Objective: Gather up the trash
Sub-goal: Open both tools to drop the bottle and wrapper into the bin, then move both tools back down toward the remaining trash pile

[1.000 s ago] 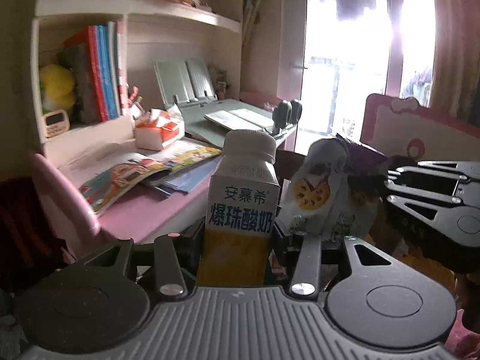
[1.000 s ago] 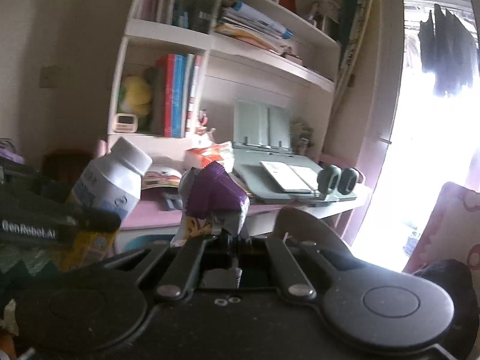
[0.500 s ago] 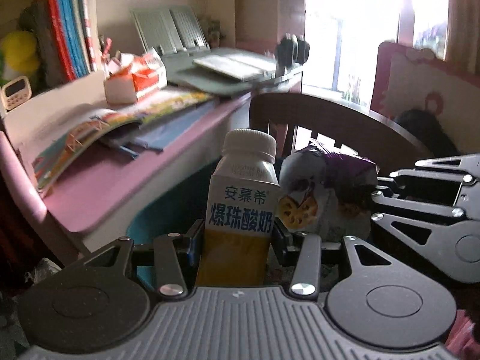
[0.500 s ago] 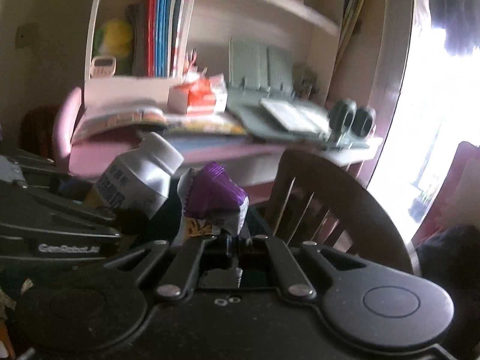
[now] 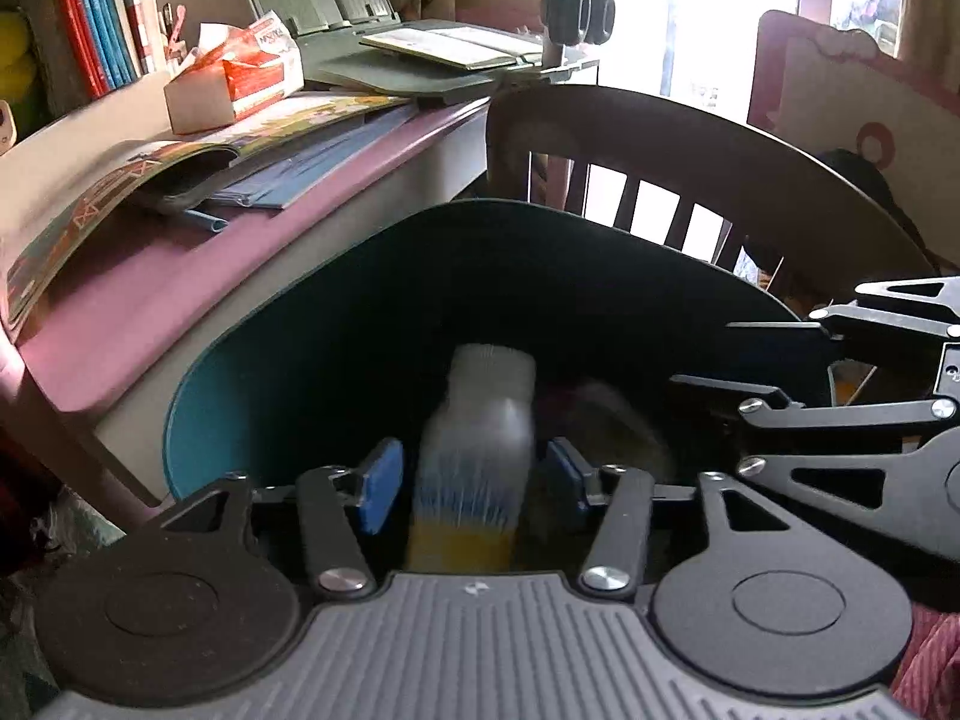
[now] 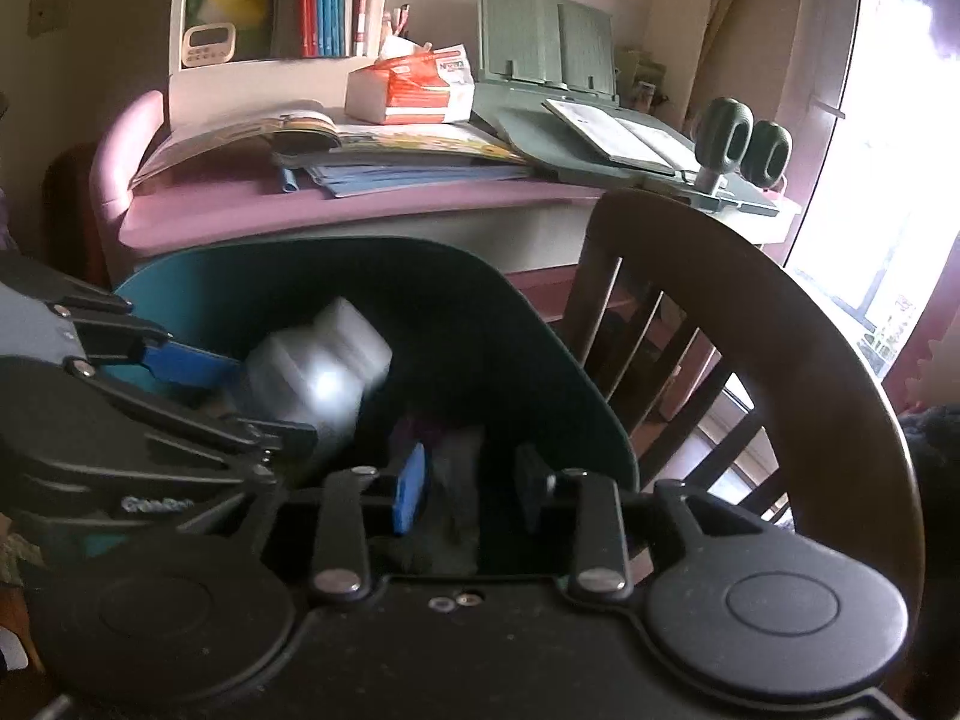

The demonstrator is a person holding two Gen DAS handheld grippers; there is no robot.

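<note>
- The left tool (image 5: 468, 483) has just been opening: its blue pads (image 5: 379, 483) stand clear on both sides of the drink bottle (image 5: 474, 450), which shows as a motion-blurred streak between them, cap forward, apparently dropping loose
- The right tool (image 6: 471, 489) has likewise just been spreading its jaws; the purple snack wrapper (image 6: 450, 468) is a dim blur in the gap and neither pad seems to press on it
- Both tools point downward into the mouth of the teal bin (image 5: 198, 402), so both pieces of trash are at or just inside its opening, the bottle towards the left half and the wrapper beside it
- The step in hand looks like the release; to do it well, each tool should probably hold steady over the middle of the opening until its item has fallen free, and the jaws should spread wide enough that the bottle's shoulders do not catch
- The two tools sit close together, so any withdrawal would best go straight back, without crossing
- Just behind the bin stands a wooden chair (image 6: 750, 312)
- Farther off, the pink tabletop (image 5: 180, 264) carries open books (image 6: 336, 138) and a tissue box (image 6: 414, 90)
</note>
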